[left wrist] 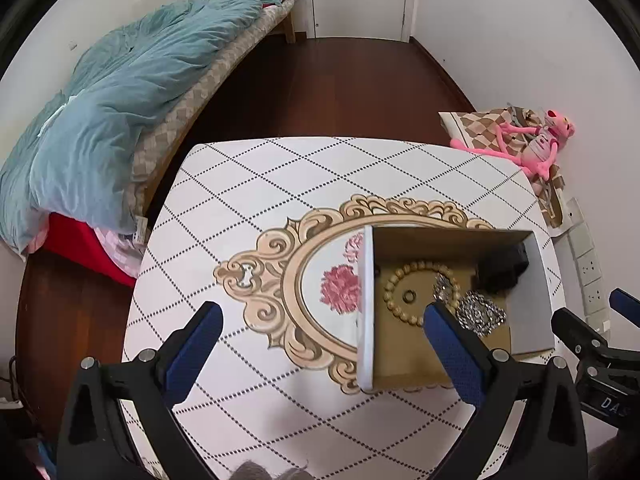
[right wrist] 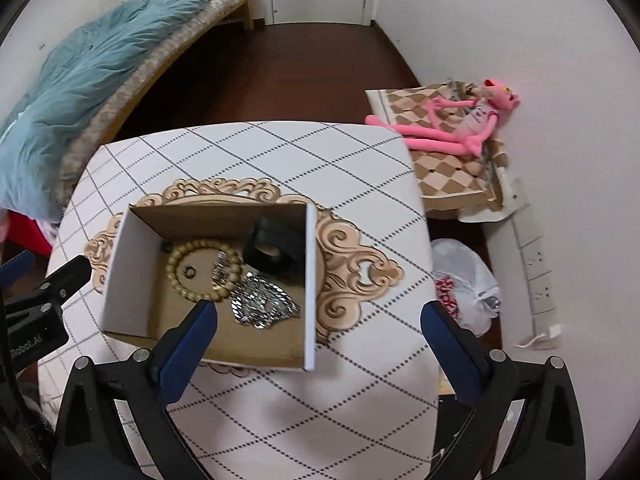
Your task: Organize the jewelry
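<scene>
Plainly, the jewelry sits together in the cardboard box [right wrist: 120, 280] mid-table: bead bracelet [right wrist: 200, 270], silver chain [right wrist: 260, 304], small ring [right wrist: 189, 271]. The right gripper [right wrist: 316, 340], jaws wide apart and empty, hangs nearer, its left finger over the box's near edge; the left gripper [left wrist: 320, 344] is likewise agape, the box under its right finger.

In the left wrist view, the blue-padded left gripper [left wrist: 322, 344] finger covers the near arc of the tan wooden bead bracelet [left wrist: 404, 276] inside the open cardboard box [left wrist: 538, 280]. Black lump [left wrist: 502, 270] in the far corner: too dark to identify. Small dark ring [right wrist: 188, 271] inside the bracelet: too small to tell. White plastic bag [right wrist: 466, 284] on the floor partly hidden by the right gripper [right wrist: 318, 334] finger. Lettering on gripper bodies cut off.
</scene>
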The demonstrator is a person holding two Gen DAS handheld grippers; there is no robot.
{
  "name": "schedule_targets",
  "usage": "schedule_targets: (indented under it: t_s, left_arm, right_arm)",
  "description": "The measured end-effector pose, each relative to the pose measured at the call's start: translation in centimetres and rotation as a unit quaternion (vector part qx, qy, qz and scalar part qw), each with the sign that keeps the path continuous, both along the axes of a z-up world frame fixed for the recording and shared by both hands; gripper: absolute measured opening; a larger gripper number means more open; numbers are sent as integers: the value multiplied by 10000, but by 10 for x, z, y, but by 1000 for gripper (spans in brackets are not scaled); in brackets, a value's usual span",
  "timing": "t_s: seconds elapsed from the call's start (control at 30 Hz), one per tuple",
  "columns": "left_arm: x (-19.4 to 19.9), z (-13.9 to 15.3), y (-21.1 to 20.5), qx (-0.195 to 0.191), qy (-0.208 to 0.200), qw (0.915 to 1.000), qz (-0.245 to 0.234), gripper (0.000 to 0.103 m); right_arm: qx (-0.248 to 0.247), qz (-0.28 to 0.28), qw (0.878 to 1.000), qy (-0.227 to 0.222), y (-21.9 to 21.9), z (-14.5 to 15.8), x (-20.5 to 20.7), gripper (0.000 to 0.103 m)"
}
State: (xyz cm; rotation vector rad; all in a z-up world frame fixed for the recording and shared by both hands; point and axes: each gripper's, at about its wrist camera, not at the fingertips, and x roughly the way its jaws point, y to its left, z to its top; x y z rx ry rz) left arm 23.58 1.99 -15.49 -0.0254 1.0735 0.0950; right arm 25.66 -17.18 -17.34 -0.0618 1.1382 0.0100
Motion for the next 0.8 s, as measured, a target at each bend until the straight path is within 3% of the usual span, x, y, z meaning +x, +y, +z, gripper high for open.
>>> schedule_targets:
  t_s: [0.2,0.37,0.57,0.8]
  left_arm:
    - [-22,15,-9,-58,-122,9999,-53,103]
    - [-47,45,-15,-182,-361,9991,-151,103]
    - [-87,92,-16,-340,-768,9963,-157,103]
    - [-141,150,-16,-35,-1330,9910,-155,103]
  right_arm:
    - [-51,-132,9999,-66,-5,6,-17,103]
    - [-43,-167,9994,-312,-6,31,-43,103]
    - [-16,-209,9968,-766,-3,81,-86,103]
    - [-5,-305,9899,-1387,-6,147,-143,103]
